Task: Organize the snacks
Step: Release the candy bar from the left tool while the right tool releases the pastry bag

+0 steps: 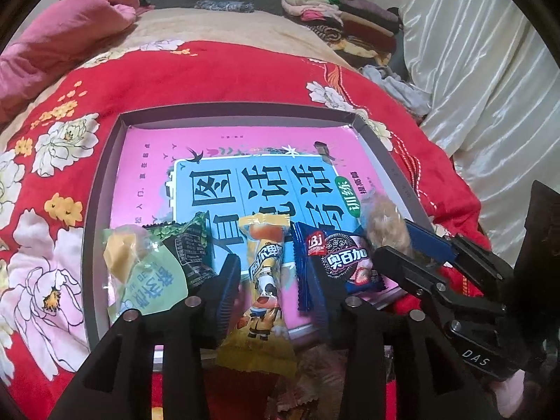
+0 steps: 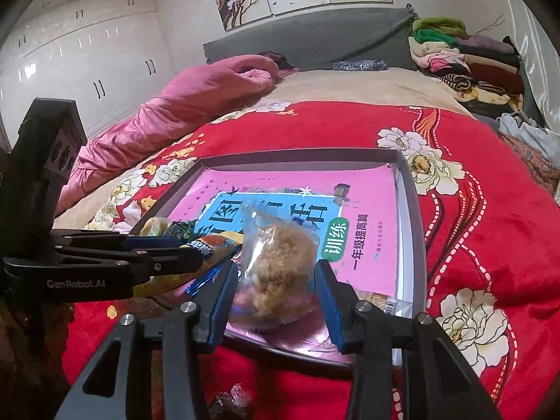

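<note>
Crinkly clear bag of fluffy floss cake [image 2: 276, 273] between blue ribbed jaws.

- My right gripper [image 2: 278, 297]: blue pads either side of a clear bag of pale floss cake [image 2: 280, 262], which sits between them over the tray's near edge.
- Grey tray [image 2: 409, 189] on a red flowered quilt [image 2: 472, 245], lined with a pink book [image 2: 367, 217].
- My left gripper [image 2: 196, 262] at left, over a yellow packet [image 2: 224, 245] and a blue one [image 2: 203, 281].
- Folded clothes [image 2: 465, 59] stacked far right.
</note>
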The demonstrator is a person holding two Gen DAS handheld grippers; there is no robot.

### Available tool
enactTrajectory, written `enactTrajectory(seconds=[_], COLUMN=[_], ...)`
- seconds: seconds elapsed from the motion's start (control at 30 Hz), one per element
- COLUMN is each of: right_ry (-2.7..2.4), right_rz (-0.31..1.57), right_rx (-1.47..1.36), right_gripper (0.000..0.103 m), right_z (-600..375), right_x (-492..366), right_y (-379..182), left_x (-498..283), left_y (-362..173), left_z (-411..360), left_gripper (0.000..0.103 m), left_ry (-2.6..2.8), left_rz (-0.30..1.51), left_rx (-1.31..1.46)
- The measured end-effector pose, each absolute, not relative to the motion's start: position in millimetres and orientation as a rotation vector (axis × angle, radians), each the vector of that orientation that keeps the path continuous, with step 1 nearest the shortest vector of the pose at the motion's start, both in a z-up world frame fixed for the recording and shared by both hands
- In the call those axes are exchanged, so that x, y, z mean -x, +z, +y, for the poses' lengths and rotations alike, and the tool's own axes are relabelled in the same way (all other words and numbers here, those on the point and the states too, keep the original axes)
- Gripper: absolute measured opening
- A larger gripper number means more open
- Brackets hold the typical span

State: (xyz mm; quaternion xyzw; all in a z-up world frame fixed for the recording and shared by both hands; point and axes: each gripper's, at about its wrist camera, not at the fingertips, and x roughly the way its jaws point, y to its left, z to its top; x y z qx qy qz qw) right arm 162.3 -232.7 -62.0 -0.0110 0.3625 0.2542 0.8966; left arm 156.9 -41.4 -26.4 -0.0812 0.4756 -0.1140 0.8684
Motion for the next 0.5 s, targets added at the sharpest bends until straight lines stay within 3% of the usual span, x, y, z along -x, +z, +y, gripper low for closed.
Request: enactTrajectory(seconds=[0.5], right_ry=[0.508], right_rz=[0.752], right_rx=[0.016], right_gripper=[0.052], right_z=[-236.0], right_x=[-163.5], right_y=[-60.4], left_x=[-151.8], left_y=[-19.9], left_z=[-36.2], left_gripper=[0.052], left_ry=[-0.237], left_rz=[0.985], left_rx=[0.193])
